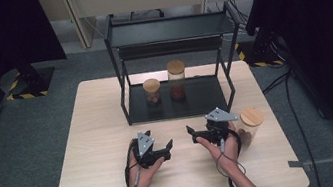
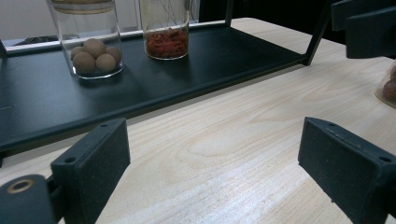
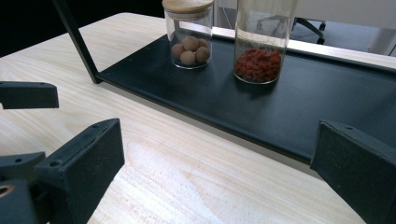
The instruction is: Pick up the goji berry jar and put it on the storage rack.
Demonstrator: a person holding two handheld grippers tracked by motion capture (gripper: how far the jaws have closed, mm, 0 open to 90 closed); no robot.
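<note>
Pale wooden table, black metal two-tier rack at twelve o'clock, left gripper jaws spread and empty, right gripper likewise, cork-lidded glass jar at three o'clock.

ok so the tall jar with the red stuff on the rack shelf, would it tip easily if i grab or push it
Probably, if pushed high: the tall jar is narrow for its height. It looks like clear glass, so likely slippery and breakable. The red filling sits only in its lower part, which should keep the weight low and steady it somewhat. The short jar of brown balls stands close beside it, so a sideways shove could knock that.
</note>
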